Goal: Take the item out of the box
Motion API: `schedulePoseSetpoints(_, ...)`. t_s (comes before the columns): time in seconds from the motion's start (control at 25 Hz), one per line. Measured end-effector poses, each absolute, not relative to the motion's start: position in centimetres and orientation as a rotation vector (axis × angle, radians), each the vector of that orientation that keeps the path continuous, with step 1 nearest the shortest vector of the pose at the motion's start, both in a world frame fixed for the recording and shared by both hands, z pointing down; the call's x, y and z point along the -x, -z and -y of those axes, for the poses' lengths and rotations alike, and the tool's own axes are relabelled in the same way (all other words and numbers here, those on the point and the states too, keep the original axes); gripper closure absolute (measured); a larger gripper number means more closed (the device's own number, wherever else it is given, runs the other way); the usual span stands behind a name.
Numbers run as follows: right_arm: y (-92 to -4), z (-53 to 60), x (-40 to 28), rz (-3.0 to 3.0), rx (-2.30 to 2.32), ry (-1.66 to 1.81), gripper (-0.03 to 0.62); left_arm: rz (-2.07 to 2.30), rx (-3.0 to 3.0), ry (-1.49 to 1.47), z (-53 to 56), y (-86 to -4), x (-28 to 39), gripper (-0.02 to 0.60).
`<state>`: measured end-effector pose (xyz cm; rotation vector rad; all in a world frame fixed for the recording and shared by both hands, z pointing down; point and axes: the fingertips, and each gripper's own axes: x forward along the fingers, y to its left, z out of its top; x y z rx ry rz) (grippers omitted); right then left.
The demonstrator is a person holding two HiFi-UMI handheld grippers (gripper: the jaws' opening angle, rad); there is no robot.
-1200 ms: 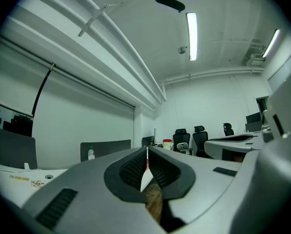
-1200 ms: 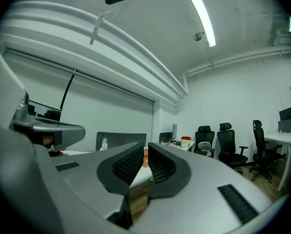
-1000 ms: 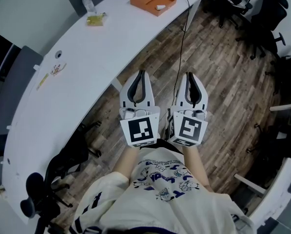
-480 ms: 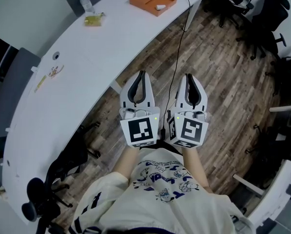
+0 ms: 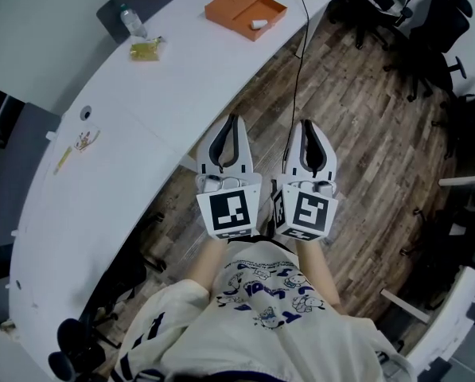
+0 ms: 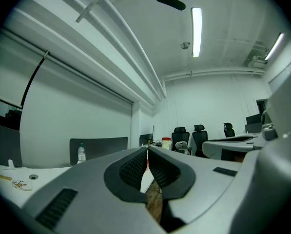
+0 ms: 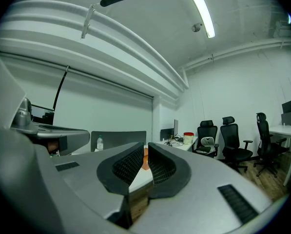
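An open orange box [image 5: 239, 5] lies far off on the curved white table [image 5: 142, 118], with a small white item [image 5: 257, 24] inside it. Both grippers are held side by side in front of the person's body, above the wooden floor and short of the table edge. My left gripper [image 5: 234, 118] is shut with nothing in it, its tips touching in the left gripper view [image 6: 147, 150]. My right gripper [image 5: 306, 122] also looks shut and empty; in the right gripper view [image 7: 146, 150] a sliver of the orange box [image 7: 145, 159] shows just past its tips.
A water bottle [image 5: 130, 21] and a yellowish packet [image 5: 145, 48] sit on the table left of the box. A black cable [image 5: 297, 54] hangs from the table to the floor. Black office chairs [image 5: 428, 22] stand at the right; another chair [image 5: 86, 348] is at the lower left.
The table, box and bottle have shifted left and a little down in the head view, and the table edge is nearer. Both grippers keep the same pose, shut.
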<state>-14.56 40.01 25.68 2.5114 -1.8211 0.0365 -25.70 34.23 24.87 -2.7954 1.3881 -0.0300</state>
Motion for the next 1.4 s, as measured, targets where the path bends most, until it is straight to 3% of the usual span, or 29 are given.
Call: schedulePoseSetpoints(1.4,-26.1,-25.6,6.2,1.665,-2.608,-0.097,0.546,-1.273,2.901,0.05,-18.4,-25.8,17.4,0.558)
